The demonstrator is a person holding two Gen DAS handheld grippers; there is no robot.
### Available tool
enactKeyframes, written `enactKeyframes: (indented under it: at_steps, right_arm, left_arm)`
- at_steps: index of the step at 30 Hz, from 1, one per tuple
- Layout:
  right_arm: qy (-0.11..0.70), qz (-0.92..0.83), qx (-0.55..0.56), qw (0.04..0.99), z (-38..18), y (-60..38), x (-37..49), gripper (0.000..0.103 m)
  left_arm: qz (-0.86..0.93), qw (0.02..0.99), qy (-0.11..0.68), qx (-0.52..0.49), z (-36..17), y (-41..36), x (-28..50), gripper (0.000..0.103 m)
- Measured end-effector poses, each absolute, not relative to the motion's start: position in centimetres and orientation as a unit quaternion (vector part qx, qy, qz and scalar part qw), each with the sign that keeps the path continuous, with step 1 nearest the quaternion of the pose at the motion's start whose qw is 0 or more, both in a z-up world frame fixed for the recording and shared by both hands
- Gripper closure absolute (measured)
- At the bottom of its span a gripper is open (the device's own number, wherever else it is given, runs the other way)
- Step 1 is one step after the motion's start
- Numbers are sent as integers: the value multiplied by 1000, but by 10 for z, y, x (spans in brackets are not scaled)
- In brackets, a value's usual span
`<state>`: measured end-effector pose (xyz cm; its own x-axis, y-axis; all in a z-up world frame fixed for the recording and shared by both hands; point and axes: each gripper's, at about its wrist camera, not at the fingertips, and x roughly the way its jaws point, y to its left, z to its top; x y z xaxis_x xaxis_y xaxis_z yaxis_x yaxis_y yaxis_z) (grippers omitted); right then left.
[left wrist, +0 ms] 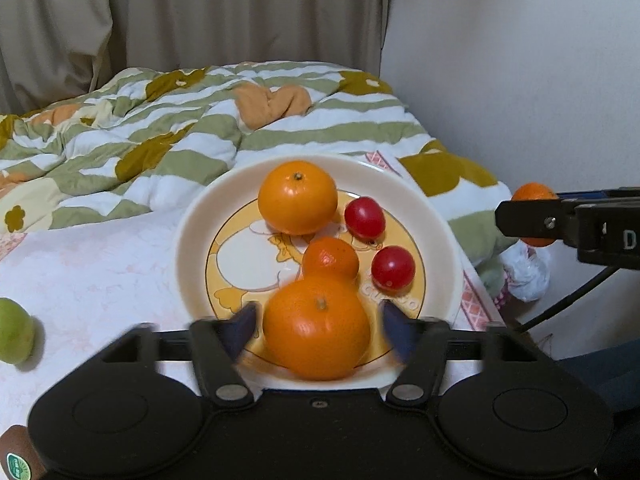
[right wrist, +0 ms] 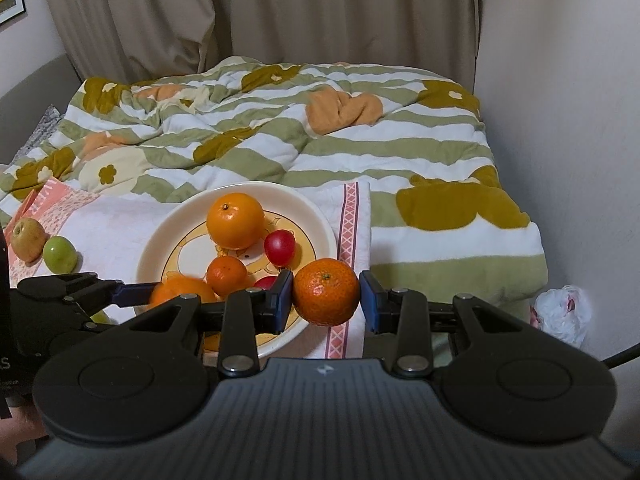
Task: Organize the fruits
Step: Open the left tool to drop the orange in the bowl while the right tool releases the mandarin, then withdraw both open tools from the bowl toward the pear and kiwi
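On the plate (left wrist: 188,240), nearest its front rim, a large orange (left wrist: 316,330) between the spread blue pads of the left tool (left wrist: 318,330), neither pad touching it. Behind it on the same plate, a small mandarin (left wrist: 330,260), another large orange (left wrist: 297,197) toward the far rim, and two red cherry tomatoes (left wrist: 365,217) to their right. Just off the plate's right edge, above the white cloth (right wrist: 352,216), the right tool (right wrist: 326,298) pinching a mandarin (right wrist: 326,292) between its blue pads. Left of the plate on the cloth, a green fruit (right wrist: 60,255) beside a brownish apple (right wrist: 28,239). Beyond the plate, a green-striped floral quilt (right wrist: 280,136) on a bed.
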<state>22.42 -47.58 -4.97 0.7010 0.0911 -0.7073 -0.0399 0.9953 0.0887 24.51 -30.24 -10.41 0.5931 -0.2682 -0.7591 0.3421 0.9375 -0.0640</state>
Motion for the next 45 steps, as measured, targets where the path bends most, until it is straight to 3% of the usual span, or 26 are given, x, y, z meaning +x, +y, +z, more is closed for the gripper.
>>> enactKeyframes:
  at_steps: [1, 21, 36, 40, 42, 43, 45]
  right_arm:
    - [385, 35, 34, 922, -49, -475, 225, 52]
    - [396, 98, -16, 913, -63, -448, 246, 52]
    - [396, 146, -40, 906, -100, -423, 237, 51]
    - [389, 153, -41, 908, -99, -422, 231, 38]
    - [388, 147, -46, 909, -96, -423, 227, 8]
    - [381, 142, -47, 913, -94, -423, 224, 2]
    - [365, 140, -46, 919, -88, -424, 216, 0]
  left_arm:
    - [-173, 895, 410, 40, -101, -300, 243, 0]
    - [-119, 924, 364, 5, -41, -234, 200, 0]
    - [-75, 932, 354, 2, -45, -214, 171, 0]
    - [-69, 934, 350, -2, -43, -211, 163, 0]
    - [-67, 936, 346, -4, -41, -210, 159, 0]
    - [-66, 937, 344, -4, -40, -210, 157, 0]
    - [-65, 939, 339, -6, -37, -210, 151, 0]
